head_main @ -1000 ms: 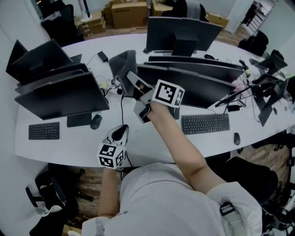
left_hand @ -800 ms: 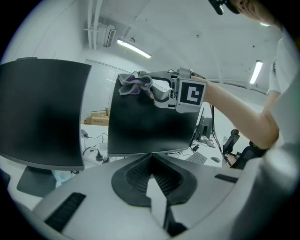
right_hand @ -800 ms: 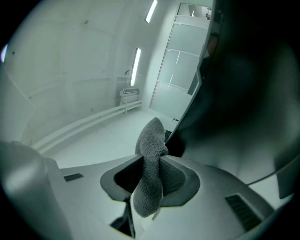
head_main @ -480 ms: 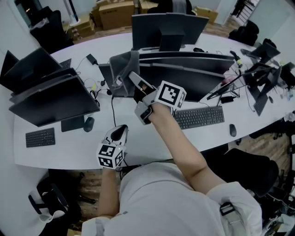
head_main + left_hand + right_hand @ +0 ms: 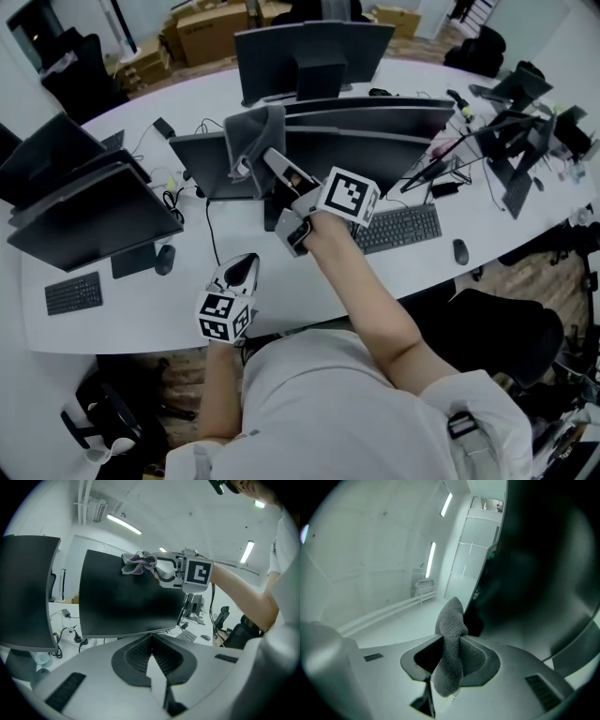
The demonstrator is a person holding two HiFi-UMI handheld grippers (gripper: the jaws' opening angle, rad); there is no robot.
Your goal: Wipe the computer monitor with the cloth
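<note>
Since a second ago the desk (image 5: 131, 309) has slid left and toward the person in the head view, while both grippers sit almost where they were in that frame. Ahead of the right gripper (image 5: 449, 641) stands the monitor (image 5: 126, 602). From above only its top edge and dark back show, so the screen face is hidden there. In the right gripper view it is a black blur filling the right side, cut off by the frame. The left gripper view shows its dark, unlit panel whole.

The right gripper's jaws are clamped on the cloth (image 5: 451, 620), at the monitor's top edge. The left gripper (image 5: 151, 639) hangs lower and nearer the person, jaws pressed together with nothing between them.

The cloth is grey and nubby, like terry. Between the jaws it is pinched into a narrow fold whose long axis runs straight out along them, with a short tail hanging back toward the gripper body. Beyond the jaw tips it spreads and drapes over the monitor's top edge (its far side is out of sight). The left gripper view shows it bunched there, faintly purple in the creases.
</note>
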